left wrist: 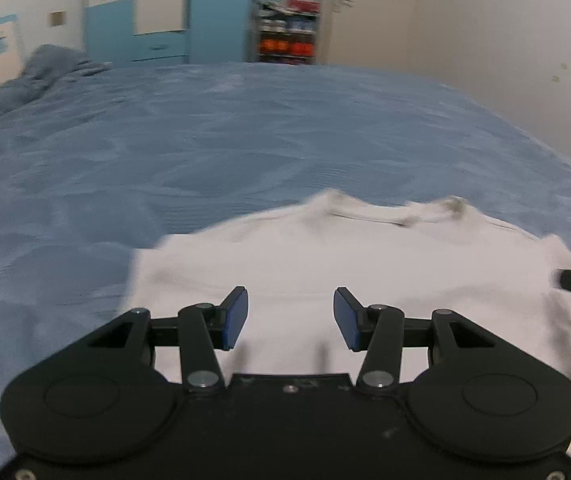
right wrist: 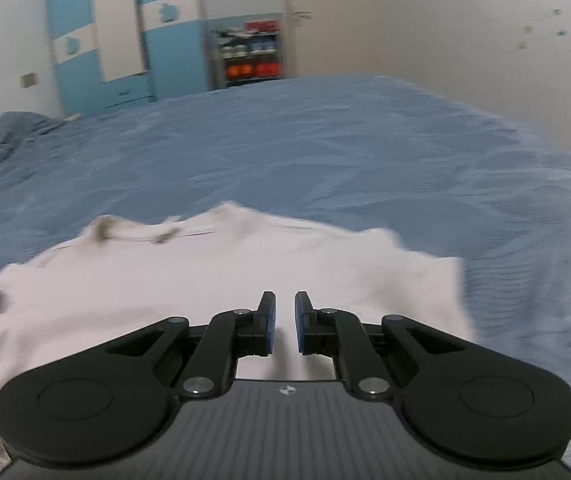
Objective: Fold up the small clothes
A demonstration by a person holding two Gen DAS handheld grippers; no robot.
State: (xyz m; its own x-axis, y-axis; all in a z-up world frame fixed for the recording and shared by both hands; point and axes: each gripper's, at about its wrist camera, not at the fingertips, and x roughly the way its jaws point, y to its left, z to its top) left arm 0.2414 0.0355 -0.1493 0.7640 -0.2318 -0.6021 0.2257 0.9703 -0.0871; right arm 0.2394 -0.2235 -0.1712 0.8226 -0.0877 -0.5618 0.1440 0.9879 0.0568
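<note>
Both hand-held grippers hover over a white shirt [left wrist: 365, 264] on the blue bed [left wrist: 245, 128]: left hand-held gripper [left wrist: 290, 318] spread wide, right hand-held gripper [right wrist: 284, 322] narrowly parted, holding nothing.

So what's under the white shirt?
The white shirt lies spread on a blue bedspread, which shows all around it. Whatever is directly beneath the cloth is covered. Both grippers, left and right, hover over it, holding nothing.
</note>
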